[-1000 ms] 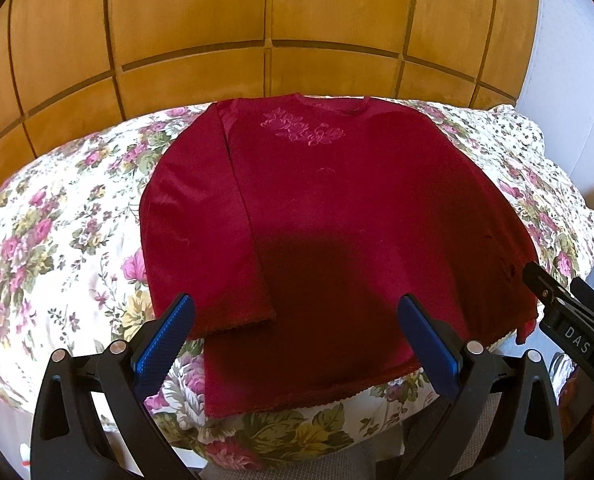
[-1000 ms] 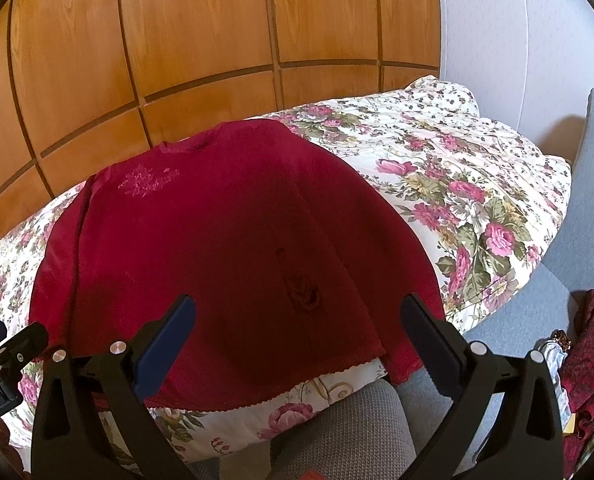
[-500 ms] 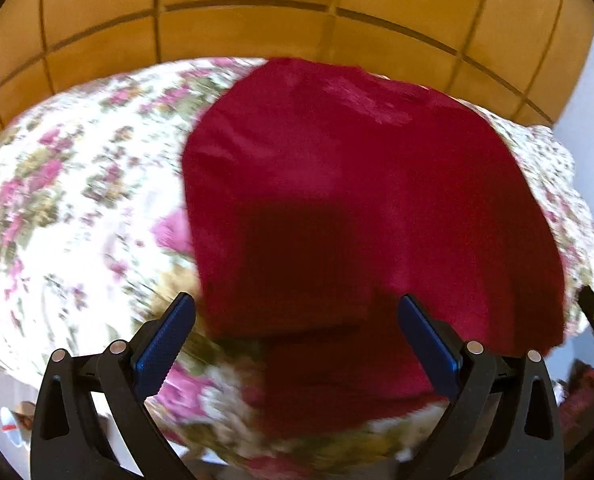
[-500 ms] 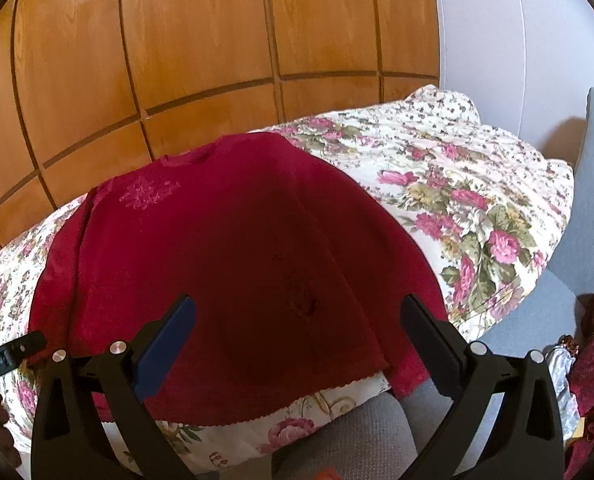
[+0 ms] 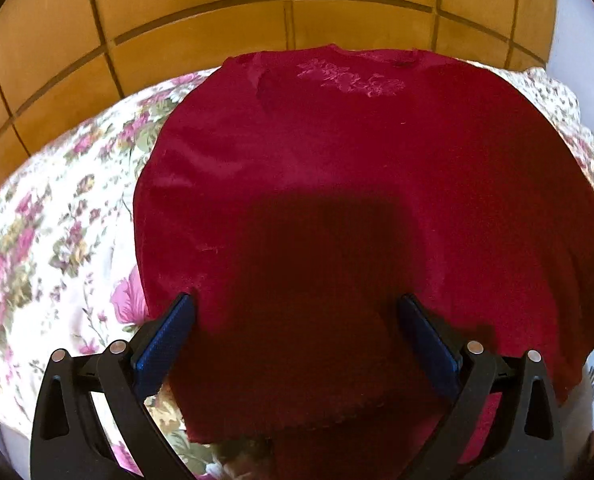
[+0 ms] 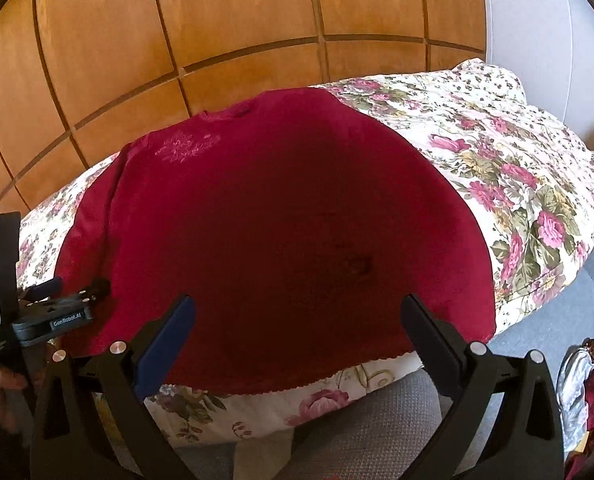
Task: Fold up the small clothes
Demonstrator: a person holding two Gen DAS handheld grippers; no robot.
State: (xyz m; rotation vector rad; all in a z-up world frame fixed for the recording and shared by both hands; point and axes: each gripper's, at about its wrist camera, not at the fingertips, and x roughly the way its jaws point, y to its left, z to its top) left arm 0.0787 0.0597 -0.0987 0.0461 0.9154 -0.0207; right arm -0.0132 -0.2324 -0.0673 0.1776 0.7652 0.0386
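This looks like a room in a home, maybe a bedroom. A soft quilt (image 6: 509, 184) with pink flowers and green leaves is spread out like bedding. Behind it stands a wall of shiny wooden panels (image 6: 225, 20), with a plain white wall (image 6: 545, 48) beside it. A red top (image 6: 281, 216) lies on the quilt. A grey cushioned seat (image 6: 369, 412) sits in front.

A thick cushion (image 6: 517, 184) in a floral cover (pink roses and green leaves on white) carries the clothing. A dark red long-sleeved top (image 6: 281, 216) lies spread flat on it, neckline toward the wooden wall, hem at the near edge.
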